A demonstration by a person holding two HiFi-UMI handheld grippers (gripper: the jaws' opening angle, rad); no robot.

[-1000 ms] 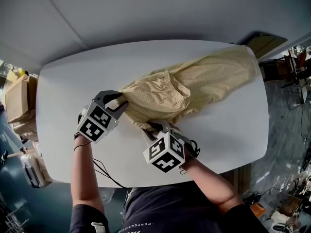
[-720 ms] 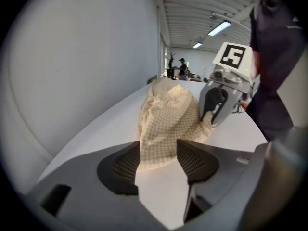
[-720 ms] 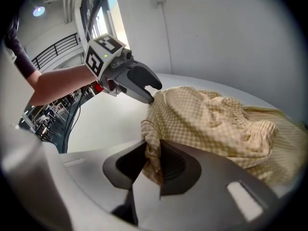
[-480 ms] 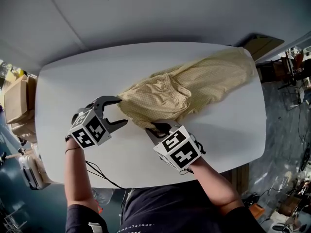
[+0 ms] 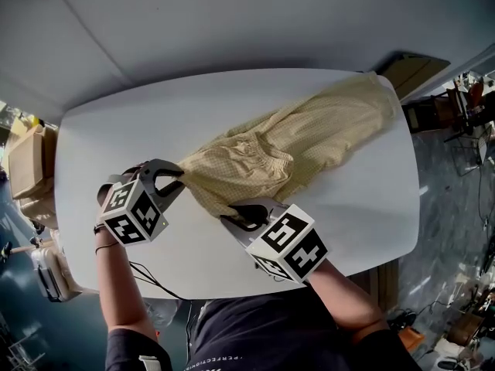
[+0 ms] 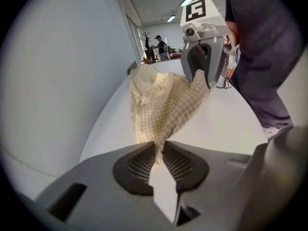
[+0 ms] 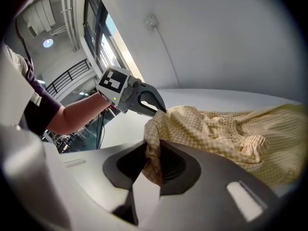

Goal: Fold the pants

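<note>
Yellow checked pants (image 5: pixel 309 134) lie across the white table (image 5: pixel 155 114), waist toward me and legs running to the far right corner. My left gripper (image 5: pixel 175 178) is closing on the left corner of the waist, and its pads pinch a thin fold of cloth (image 6: pixel 163 100) in the left gripper view (image 6: pixel 158 150). My right gripper (image 5: pixel 233 216) is shut on the near corner of the waist, with bunched cloth (image 7: pixel 226 134) between its pads (image 7: pixel 153 165). The waist edge hangs taut between the two grippers, lifted off the table. Each gripper view shows the other gripper (image 6: pixel 204 66) (image 7: pixel 144 100).
A cardboard box (image 5: pixel 27 157) stands on the floor past the table's left end. A dark wooden piece (image 5: pixel 418 68) sits beyond the far right corner, with clutter on the floor at right. A person (image 6: pixel 159 46) stands far off in the room.
The left gripper opened wide, then shut again on the waist corner and moved left. Both grippers rose, lifting the waist and drawing the pants toward the near left.
</note>
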